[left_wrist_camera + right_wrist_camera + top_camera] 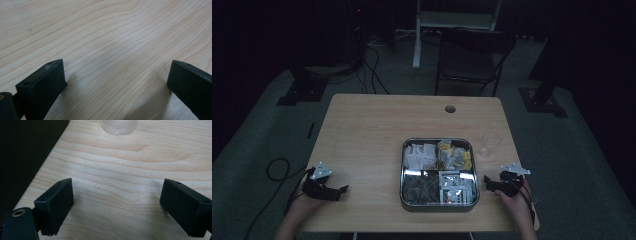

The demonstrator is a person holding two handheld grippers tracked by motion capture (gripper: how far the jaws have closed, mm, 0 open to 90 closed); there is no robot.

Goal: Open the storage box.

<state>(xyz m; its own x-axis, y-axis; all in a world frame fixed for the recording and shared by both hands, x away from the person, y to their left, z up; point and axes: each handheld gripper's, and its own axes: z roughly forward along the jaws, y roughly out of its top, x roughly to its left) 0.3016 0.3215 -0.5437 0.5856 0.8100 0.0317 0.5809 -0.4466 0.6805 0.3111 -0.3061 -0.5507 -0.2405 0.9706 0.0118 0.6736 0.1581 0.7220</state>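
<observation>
At the left of the high view, the left hand-held gripper (343,190) rests on the wooden tabletop (367,130), held by the person's left hand (304,202), with a grey three-cornered plate on top and a cable trailing off the tabletop's left edge. In the left gripper view its two black jaws stand wide apart over bare wood grain, holding nothing; the gripper is released.

Right of the middle sits a square metal tray (438,142) with four compartments. The back-left one holds white packets (419,154), the back-right one yellow and white packets (455,154), the front-left one dark grey sachets (421,187), and the front-right one white packets with red marks (457,187). The light is dim, and any printing on the packets is too small and blurred to read; no brand can be made out.

Just right of the tray's back corner stands a clear glass (488,144), faint against the wood. In the right gripper view only its base shows, cut off by the top edge.

The right hand-held gripper (486,181) lies on the tabletop just beside the tray's right wall, in the person's right hand (514,200). Its jaws are also spread, released, with bare wood between them.
</observation>
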